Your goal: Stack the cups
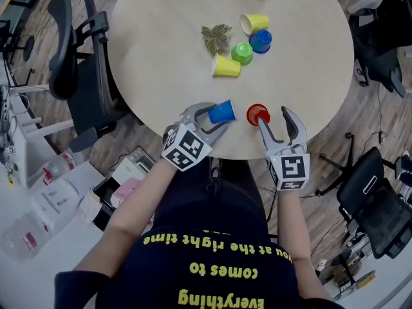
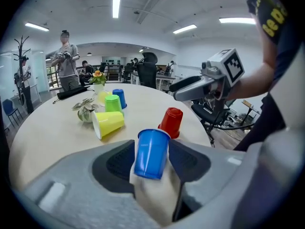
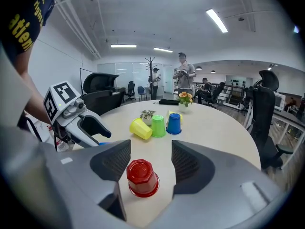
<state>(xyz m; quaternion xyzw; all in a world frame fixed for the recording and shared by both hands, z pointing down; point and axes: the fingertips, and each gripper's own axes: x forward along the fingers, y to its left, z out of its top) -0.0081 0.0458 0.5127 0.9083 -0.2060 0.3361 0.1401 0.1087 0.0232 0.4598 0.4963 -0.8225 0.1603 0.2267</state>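
Nearest, at the round beige tabletop's (image 1: pixel 161 56) near edge, the left gripper (image 1: pixel 219 116) clamped a tilted blue plastic cup (image 1: pixel 222 111) between its jaws (rim pointing away from them), while the right gripper (image 1: pixel 273 118) stood wide apart, untouching, around an upturned red plastic cup (image 1: pixel 257 114) just beside it.

tilted cup (image 1: pixel 221 112) left of inverted cup (image 1: pixel 257 114) | plant (image 1: pixel 216 37) behind both

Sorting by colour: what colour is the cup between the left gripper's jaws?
A blue cup, clearest in left gripper view.
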